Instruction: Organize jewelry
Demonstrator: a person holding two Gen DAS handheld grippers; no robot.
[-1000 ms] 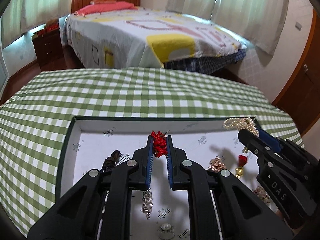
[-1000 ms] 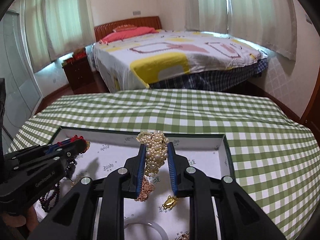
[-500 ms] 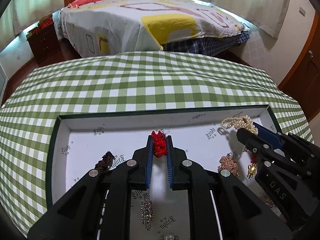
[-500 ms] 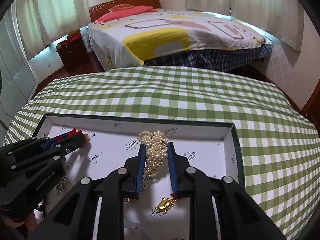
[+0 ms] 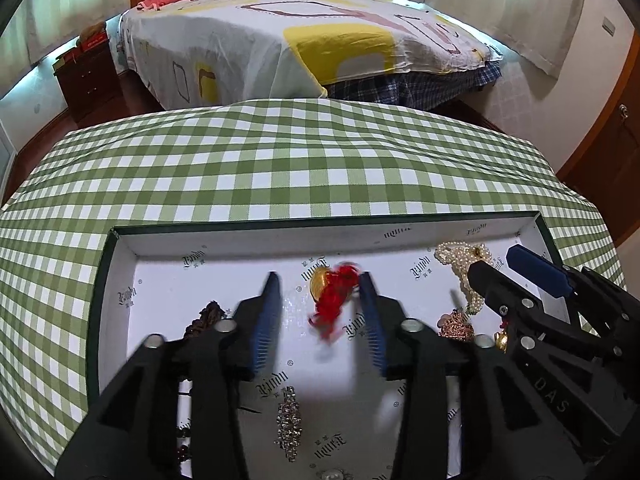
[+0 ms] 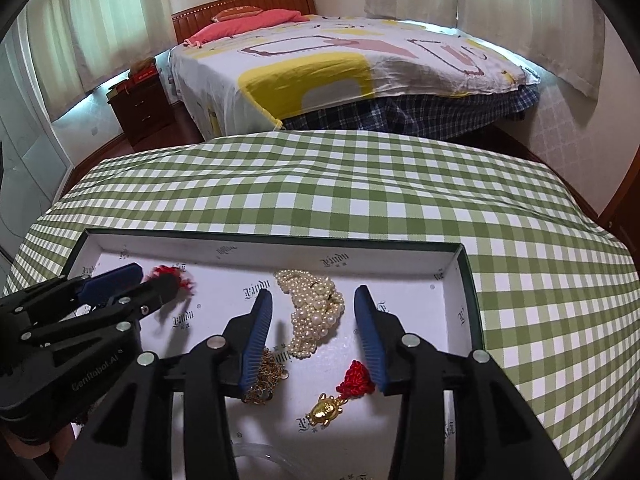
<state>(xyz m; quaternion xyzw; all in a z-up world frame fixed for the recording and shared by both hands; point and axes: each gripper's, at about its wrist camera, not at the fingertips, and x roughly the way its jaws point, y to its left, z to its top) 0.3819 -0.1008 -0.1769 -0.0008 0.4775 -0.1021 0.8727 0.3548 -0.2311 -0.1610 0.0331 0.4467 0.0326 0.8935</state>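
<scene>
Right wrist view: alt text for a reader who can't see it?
The right gripper, its jaws just opened, straddles a pearl necklace lying free in a white-lined tray on a green checked tablecloth. A gold turtle charm lies nearer; the left gripper enters at left by a red ornament.

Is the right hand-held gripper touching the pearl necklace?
Apart. The right wrist view shows the right hand-held gripper, its jaws just opened, with white tray floor showing on both sides of the pearl necklace.

Both fisheye cameras are looking steeply down from close above the shallow white-lined jewelry box (image 5: 120,280) (image 6: 460,280) on the green-checked desk (image 5: 280,160) (image 6: 360,184), facing the bed (image 5: 320,32) (image 6: 340,60). They are sharing the box, with the left view sitting further left.
</scene>
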